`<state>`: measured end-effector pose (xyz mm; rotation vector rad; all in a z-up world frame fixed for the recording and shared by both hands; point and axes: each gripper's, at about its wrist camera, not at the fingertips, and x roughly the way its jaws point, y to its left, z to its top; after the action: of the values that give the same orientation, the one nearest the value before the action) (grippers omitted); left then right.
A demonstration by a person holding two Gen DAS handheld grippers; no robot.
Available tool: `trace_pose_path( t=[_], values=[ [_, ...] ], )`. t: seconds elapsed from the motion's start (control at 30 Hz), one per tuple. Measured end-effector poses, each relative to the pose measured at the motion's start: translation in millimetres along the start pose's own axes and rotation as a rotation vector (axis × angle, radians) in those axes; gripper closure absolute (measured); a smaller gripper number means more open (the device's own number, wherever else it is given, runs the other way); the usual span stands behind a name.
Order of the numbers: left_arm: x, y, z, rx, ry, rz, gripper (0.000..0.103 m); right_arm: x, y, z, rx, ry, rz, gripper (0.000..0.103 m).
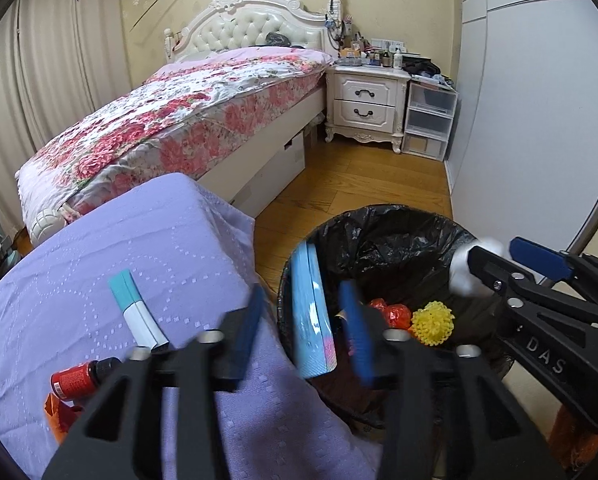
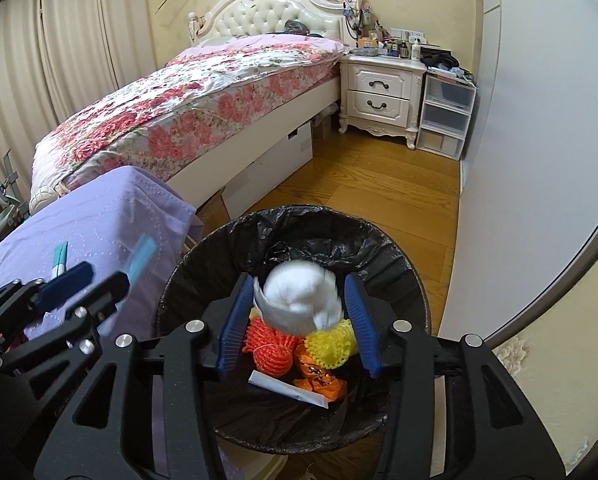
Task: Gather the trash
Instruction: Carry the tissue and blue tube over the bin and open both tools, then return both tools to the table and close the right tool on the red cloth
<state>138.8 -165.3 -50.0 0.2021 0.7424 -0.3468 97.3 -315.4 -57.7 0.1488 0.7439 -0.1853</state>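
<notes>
A bin with a black liner [image 1: 379, 220] [image 2: 299, 216] stands on the floor beside a table under purple cloth [image 1: 139, 240]. My left gripper [image 1: 303, 292] [image 2: 105, 276] is open at the bin's left rim. A blurred, flat light-blue packet [image 1: 311, 312] [image 2: 141, 256] hangs loose between its pads, clear of both. My right gripper [image 2: 299, 280] [image 1: 495, 246] is open over the bin. A blurred white paper ball [image 2: 299, 296] [image 1: 465, 276] sits between its blue pads, not squeezed. Orange netting [image 2: 267, 344], a yellow mesh ball [image 2: 331, 344] [image 1: 433, 322] and wrappers lie in the bin.
On the purple cloth lie a teal-and-white tube [image 1: 137, 312], a red bottle with a black cap [image 1: 79, 378] and an orange scrap [image 1: 59, 416]. A floral bed [image 1: 179, 120], a white nightstand [image 1: 367, 100], plastic drawers [image 1: 429, 120] and a wardrobe [image 1: 519, 120] edge the wooden floor.
</notes>
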Motion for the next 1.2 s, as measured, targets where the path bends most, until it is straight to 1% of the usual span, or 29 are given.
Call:
trace_pose_path(
  t=[0.03,0.1,0.23,0.3,0.43,0.5,0.63,0.83,0.9,1.03,1.2],
  values=[
    [-1,1,-1,-0.006,-0.005,0.003,0.044,0,-1,0,0.002,0.002,-0.002,0.056],
    [-1,3,-2,-0.010,-0.001,0.009,0.044,1,-3,-1,0.010,0.006,-0.008,0.056],
    [-6,7,-3,-0.014,-0.011,0.031,0.035,-1,-4,-2,0.015,0.007,-0.013,0.056],
    [-9,10,-3,-0.013,-0.017,0.047,0.032,-2,-3,-3,0.016,0.006,-0.014,0.051],
    [-18,17,-5,-0.024,-0.016,0.068,0.030,-7,0,-6,0.009,0.002,-0.010,0.048],
    [-23,23,-7,-0.033,-0.016,0.080,0.030,-11,3,-7,0.009,0.000,-0.005,0.044],
    [-39,39,-13,-0.064,-0.024,0.099,0.028,-20,11,-11,0.008,-0.004,0.018,0.044],
    [-62,68,-31,-0.111,-0.028,0.145,0.028,-32,39,-20,-0.036,-0.004,0.068,0.044],
    [-69,78,-39,-0.123,-0.030,0.172,0.028,-36,51,-23,-0.059,-0.004,0.088,0.044],
    [-84,102,-56,-0.137,-0.043,0.254,0.028,-43,76,-27,-0.104,-0.003,0.131,0.044],
    [-94,136,-75,-0.195,-0.022,0.310,0.028,-52,113,-35,-0.173,-0.001,0.180,0.044]
  ],
)
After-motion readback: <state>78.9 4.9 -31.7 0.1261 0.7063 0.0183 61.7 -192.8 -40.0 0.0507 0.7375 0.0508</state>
